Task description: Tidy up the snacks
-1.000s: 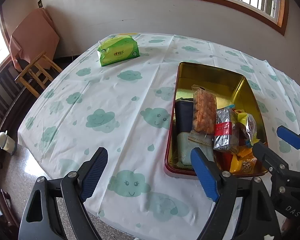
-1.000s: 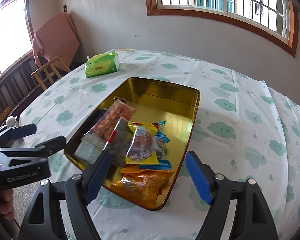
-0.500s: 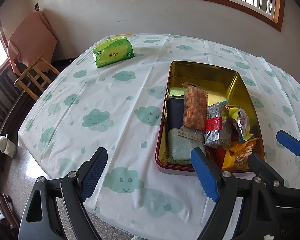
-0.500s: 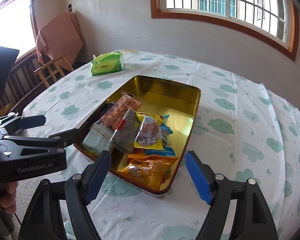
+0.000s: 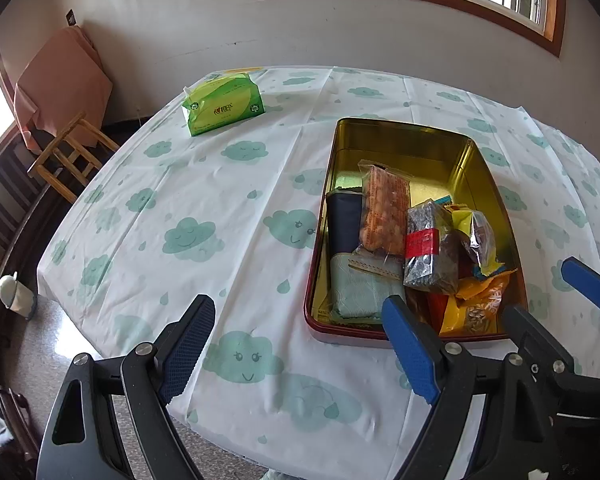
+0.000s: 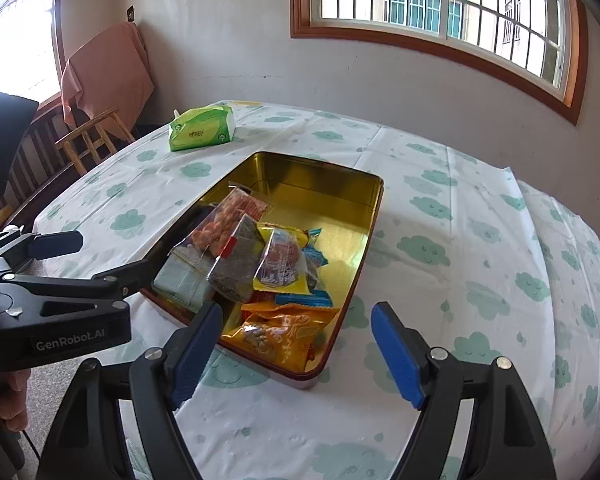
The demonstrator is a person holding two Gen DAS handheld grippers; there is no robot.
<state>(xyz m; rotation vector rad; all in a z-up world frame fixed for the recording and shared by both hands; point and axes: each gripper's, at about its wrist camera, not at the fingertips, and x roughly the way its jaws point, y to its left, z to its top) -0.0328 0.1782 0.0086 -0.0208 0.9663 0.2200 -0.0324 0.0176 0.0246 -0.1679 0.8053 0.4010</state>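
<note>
A gold tin tray (image 5: 404,136) (image 6: 324,172) with a red outer rim sits on the table and holds several snack packets bunched at its near end: an orange-snack clear bag (image 5: 384,208) (image 6: 224,220), a dark seed pack with a red label (image 5: 430,252) (image 6: 236,264), a yellow packet (image 6: 280,264), an orange bag (image 5: 480,300) (image 6: 280,328). My left gripper (image 5: 300,352) is open and empty, near the table's front edge left of the tray; it also shows in the right wrist view (image 6: 100,256). My right gripper (image 6: 296,344) is open and empty, just short of the tray's near end.
A green tissue pack (image 5: 222,104) (image 6: 202,128) lies at the far left of the cloud-print tablecloth (image 5: 188,200). A wooden chair (image 5: 68,148) draped with a pink cloth stands beyond the table's left edge. A wall with a window is behind.
Both grippers have drawn back from the tray toward the table's front edge; the tray looks farther off. Both stay open and empty.
</note>
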